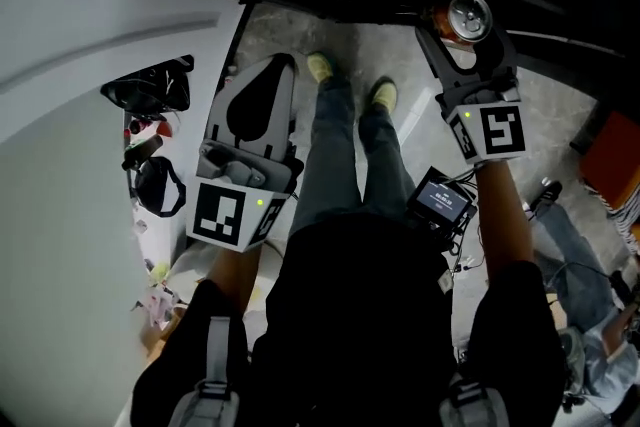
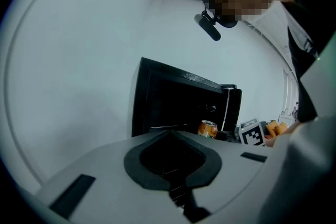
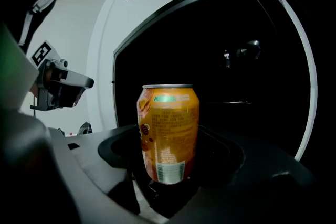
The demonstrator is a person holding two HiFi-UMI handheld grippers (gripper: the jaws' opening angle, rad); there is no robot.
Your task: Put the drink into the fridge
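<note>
Fridge (image 3: 252, 23) interior in deep shadow; small print on the can (image 3: 168, 134) illegible.

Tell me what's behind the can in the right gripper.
Behind the can is the open, dark interior of the fridge: a faint shelf edge and a small knob-like fitting show. Anything directly behind the can, or deeper in the dark, is hidden.

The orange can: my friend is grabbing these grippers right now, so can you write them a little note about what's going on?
Right gripper: jaws shut on the orange metal drink can, which is held upright.
Left gripper: jaws together, nothing in them, held low off to the side.
The black fridge is right in front of the can, its dark inside facing it.
Done: the can is picked up and brought to the fridge.
Left: move it inside, set it on a shelf, let go, pull back.
</note>
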